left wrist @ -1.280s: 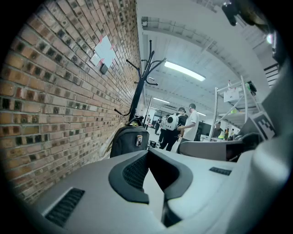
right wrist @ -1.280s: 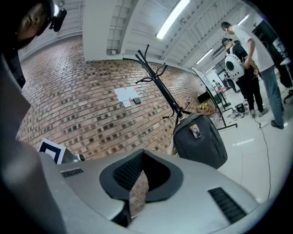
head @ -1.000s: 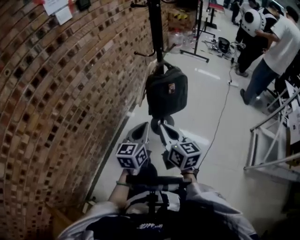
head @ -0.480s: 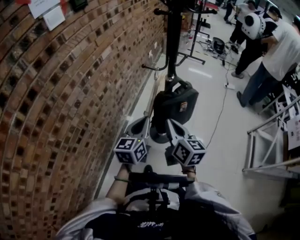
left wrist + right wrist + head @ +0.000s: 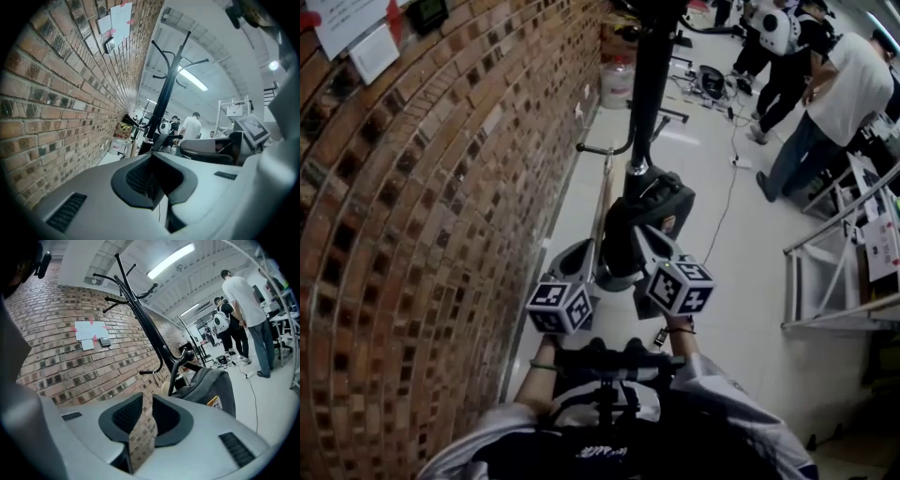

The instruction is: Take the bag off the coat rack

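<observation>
A dark bag (image 5: 664, 202) hangs by its top handle from a low hook on the black coat rack (image 5: 652, 75), close to the brick wall. My right gripper (image 5: 639, 234) points at the bag's lower front, just short of it. In the right gripper view the jaws (image 5: 146, 404) are opening, with only wall showing through the gap, and the bag (image 5: 213, 385) lies ahead to the right. My left gripper (image 5: 581, 255) is beside it, left of the bag. In the left gripper view its pads (image 5: 151, 159) meet, and the rack (image 5: 164, 93) rises ahead.
The brick wall (image 5: 441, 187) runs along the left with paper notices (image 5: 347, 28) pinned on it. A wooden stick (image 5: 602, 206) leans by the rack. People (image 5: 834, 94) stand at the far right, near a metal frame (image 5: 825, 281). A cable (image 5: 727, 202) lies on the floor.
I have come closer to the rack, so the pole and bag loom larger. Both grippers have risen towards the bag, and the right one's tips now overlap its lower edge.
</observation>
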A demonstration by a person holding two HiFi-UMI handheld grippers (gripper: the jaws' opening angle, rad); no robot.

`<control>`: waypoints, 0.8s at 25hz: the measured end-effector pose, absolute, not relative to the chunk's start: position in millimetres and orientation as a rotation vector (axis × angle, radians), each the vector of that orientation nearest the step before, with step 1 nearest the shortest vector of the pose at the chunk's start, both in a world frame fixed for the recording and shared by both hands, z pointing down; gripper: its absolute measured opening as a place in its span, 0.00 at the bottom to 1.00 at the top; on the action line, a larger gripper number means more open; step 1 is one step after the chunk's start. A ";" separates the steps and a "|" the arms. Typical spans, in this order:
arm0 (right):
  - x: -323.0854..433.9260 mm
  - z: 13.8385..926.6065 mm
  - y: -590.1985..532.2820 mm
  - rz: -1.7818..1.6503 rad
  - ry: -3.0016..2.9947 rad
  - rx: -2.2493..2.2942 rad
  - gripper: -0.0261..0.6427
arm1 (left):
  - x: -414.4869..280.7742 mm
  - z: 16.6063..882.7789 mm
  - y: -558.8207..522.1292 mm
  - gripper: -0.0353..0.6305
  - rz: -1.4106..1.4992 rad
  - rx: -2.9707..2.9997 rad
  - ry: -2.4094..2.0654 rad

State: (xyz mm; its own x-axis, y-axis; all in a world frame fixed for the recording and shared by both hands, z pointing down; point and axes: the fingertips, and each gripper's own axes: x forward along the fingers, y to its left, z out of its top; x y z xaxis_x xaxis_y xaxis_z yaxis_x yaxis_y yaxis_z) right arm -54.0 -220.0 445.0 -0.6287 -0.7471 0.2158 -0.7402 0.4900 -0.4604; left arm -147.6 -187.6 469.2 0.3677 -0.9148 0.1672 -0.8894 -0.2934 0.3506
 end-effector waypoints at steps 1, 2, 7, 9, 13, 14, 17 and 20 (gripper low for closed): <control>-55.6 444.4 -225.9 -0.821 2.712 -1.354 0.15 | -150.1 469.7 -188.7 0.06 -0.088 2.243 -1.576; -57.3 444.1 -232.1 -0.818 2.724 -1.361 0.20 | -152.7 471.2 -190.4 0.06 -0.097 2.236 -1.578; -55.4 447.7 -267.6 -0.830 2.715 -1.449 0.28 | -164.6 476.0 -201.5 0.06 -0.128 2.217 -1.606; -51.8 450.3 -281.6 -0.843 2.702 -1.489 0.29 | -169.7 475.7 -206.5 0.06 -0.131 2.203 -1.622; -46.7 452.8 -304.6 -0.807 2.716 -1.599 0.31 | -180.7 476.1 -216.3 0.06 -0.144 2.154 -1.660; -46.9 455.0 -309.2 -0.803 2.728 -1.615 0.31 | -182.2 476.5 -218.7 0.06 -0.141 2.143 -1.667; -48.4 456.1 -321.3 -0.781 2.750 -1.650 0.31 | -182.1 475.5 -226.9 0.06 -0.138 2.139 -1.679; -53.6 452.6 -329.7 -0.794 2.755 -1.657 0.31 | -182.9 475.5 -233.1 0.06 -0.130 2.138 -1.690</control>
